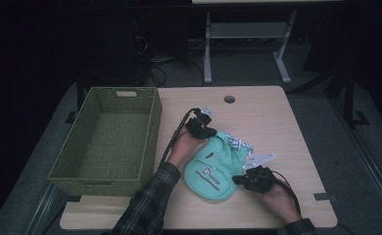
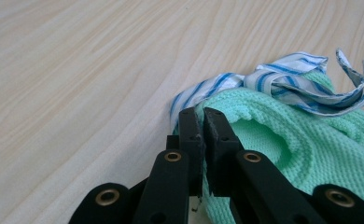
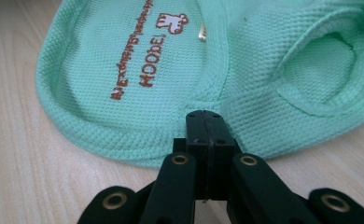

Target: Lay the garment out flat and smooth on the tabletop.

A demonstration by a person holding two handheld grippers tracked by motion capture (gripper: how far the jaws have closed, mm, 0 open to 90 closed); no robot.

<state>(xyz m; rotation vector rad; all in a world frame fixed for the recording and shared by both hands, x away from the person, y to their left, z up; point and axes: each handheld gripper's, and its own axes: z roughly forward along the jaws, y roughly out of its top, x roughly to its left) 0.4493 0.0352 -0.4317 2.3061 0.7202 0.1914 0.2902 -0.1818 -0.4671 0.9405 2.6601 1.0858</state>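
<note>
Hands come in from the near edge of the pale wood-grain table [image 1: 277,117], the left forearm in a dark plaid sleeve [image 1: 147,205] angled up toward the middle. The left gripper [image 2: 202,122] has its black jaws pinched nearly together on the edge of the mint-green waffle-knit garment [image 1: 211,169], beside its blue-and-white striped woven trim [image 2: 283,81]. The right gripper [image 3: 204,116] lies low at the garment's near hem, jaws fully closed on the thick rolled seam. The garment lies crumpled mid-table, brown printed lettering facing up, right of the olive woven rectangular basket [image 1: 152,132].
</note>
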